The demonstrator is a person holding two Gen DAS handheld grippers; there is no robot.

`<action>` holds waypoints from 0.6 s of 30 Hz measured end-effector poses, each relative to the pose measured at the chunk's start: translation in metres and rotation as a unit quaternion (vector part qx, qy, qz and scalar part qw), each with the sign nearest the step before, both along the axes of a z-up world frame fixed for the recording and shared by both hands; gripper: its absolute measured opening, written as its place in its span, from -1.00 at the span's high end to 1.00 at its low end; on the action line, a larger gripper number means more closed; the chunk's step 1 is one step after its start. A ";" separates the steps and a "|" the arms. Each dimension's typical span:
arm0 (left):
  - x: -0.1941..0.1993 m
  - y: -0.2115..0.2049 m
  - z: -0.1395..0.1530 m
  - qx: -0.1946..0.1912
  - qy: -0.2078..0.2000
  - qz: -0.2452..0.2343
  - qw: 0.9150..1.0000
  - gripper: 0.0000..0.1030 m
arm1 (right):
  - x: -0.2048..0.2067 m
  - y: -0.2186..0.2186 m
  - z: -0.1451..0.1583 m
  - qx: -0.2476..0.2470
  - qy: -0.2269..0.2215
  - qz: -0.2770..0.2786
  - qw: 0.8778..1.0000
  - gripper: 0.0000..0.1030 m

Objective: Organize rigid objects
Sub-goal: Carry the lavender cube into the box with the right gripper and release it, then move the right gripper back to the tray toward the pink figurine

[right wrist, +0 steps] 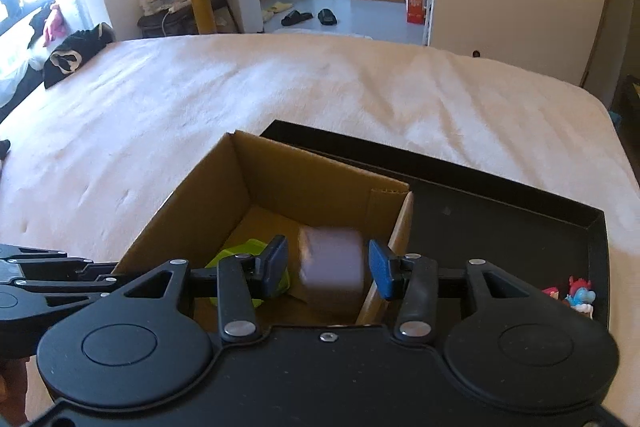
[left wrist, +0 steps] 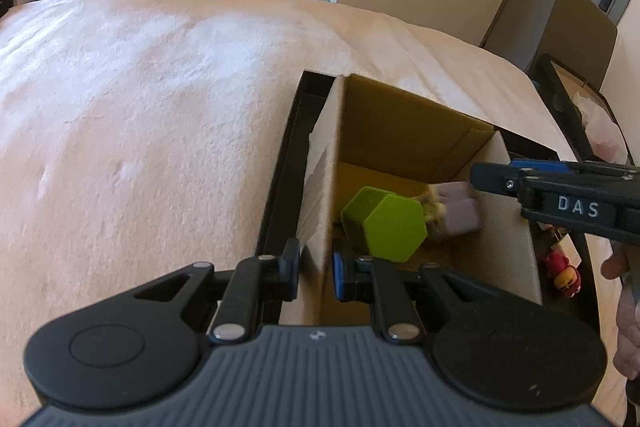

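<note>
From my left wrist camera, I see the left gripper (left wrist: 316, 269) with its fingers on either side of the near-left wall of an open cardboard box (left wrist: 412, 115). The pads look close to the wall, but I cannot tell whether they actually pinch it. The box sits in a shallow black tray (left wrist: 280, 163) on a pale, fluffy bedspread (left wrist: 140, 87). Inside the box lies a lime green hexagonal container (left wrist: 386, 223) on its side, and just beyond it a blurred mauve block (left wrist: 460, 211). The right gripper (left wrist: 560, 195) reaches in from the right, above the box's right edge. A small red and yellow toy figure (left wrist: 566, 275) lies in the tray, right of the box.

From my right wrist camera, the right gripper (right wrist: 328, 267) is released, its fingers spread wide above the box (right wrist: 280, 167). The mauve block (right wrist: 332, 263) appears blurred between and below the pads, touching neither. The green container (right wrist: 240, 255) shows partly behind the left finger. A blue toy figure (right wrist: 580, 295) and a red one beside it rest in the tray's (right wrist: 500, 219) right corner.
</note>
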State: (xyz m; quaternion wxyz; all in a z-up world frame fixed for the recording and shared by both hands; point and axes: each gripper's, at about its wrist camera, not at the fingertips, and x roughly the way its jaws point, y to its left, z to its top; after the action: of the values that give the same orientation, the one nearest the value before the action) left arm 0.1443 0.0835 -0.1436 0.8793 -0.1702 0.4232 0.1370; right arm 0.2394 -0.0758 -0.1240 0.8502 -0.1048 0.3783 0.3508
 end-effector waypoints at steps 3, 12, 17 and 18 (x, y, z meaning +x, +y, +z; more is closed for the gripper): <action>0.001 -0.002 -0.001 0.003 0.002 0.001 1.000 0.70 | 0.000 -0.008 0.005 0.010 0.002 -0.006 1.000 0.11; 0.002 -0.008 0.000 0.021 0.010 -0.004 1.000 0.71 | -0.002 -0.041 0.014 0.051 0.029 -0.030 0.998 -0.04; 0.002 -0.006 -0.001 0.022 0.014 0.000 1.000 0.77 | -0.004 -0.063 0.011 0.063 0.042 -0.049 0.996 -0.08; 0.003 -0.007 0.000 0.023 0.016 0.000 1.000 0.77 | -0.005 -0.067 0.010 0.065 0.044 -0.054 0.995 -0.10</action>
State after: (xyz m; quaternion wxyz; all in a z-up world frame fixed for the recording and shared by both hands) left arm 0.1470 0.0768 -0.1437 0.8760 -0.1479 0.4341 0.1495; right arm 0.2348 -0.1427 -0.1138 0.8556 -0.0132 0.3966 0.3325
